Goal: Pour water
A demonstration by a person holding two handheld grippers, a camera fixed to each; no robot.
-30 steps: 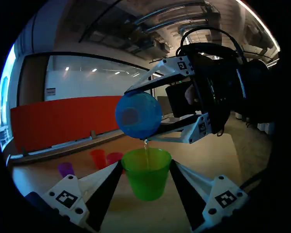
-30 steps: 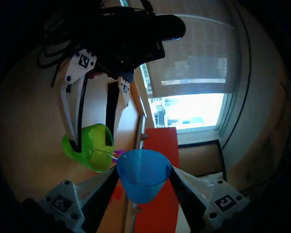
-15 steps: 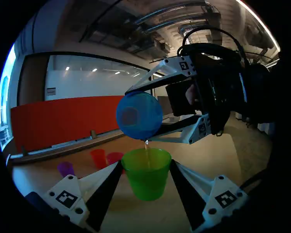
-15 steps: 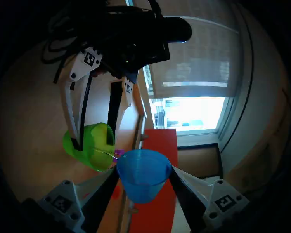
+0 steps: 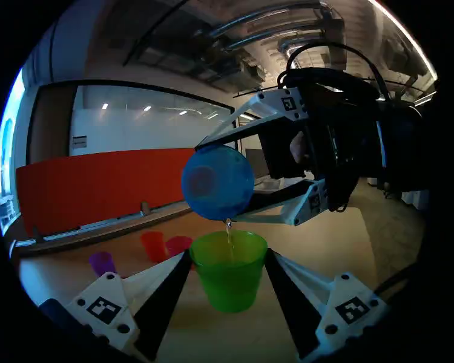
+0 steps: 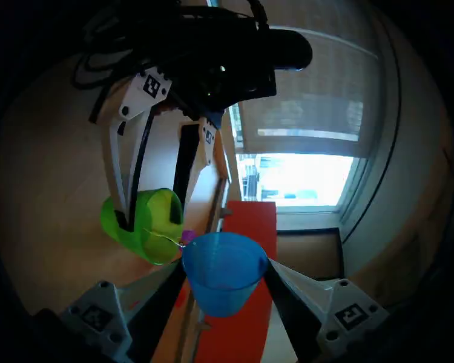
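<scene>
In the left gripper view my left gripper (image 5: 228,272) is shut on an upright green cup (image 5: 229,270). Just above it hangs a blue cup (image 5: 217,182), tipped on its side with its base towards me, held by the right gripper (image 5: 224,179). A thin stream of water (image 5: 229,233) falls from the blue cup's lower rim into the green cup. In the right gripper view my right gripper (image 6: 224,275) is shut on the blue cup (image 6: 224,272); the green cup (image 6: 145,225) sits at its rim between the left gripper's fingers (image 6: 119,175).
On the wooden table (image 5: 324,242) behind the green cup stand a purple cup (image 5: 102,262), a red cup (image 5: 152,244) and a pink cup (image 5: 178,245). A red wall panel (image 5: 100,184) runs along the back. A bright window (image 6: 296,177) lies beyond the table.
The blue cup has tilted slightly further while the stream keeps running into the green cup. In the right gripper view the left gripper and green cup have shifted a little up and right.
</scene>
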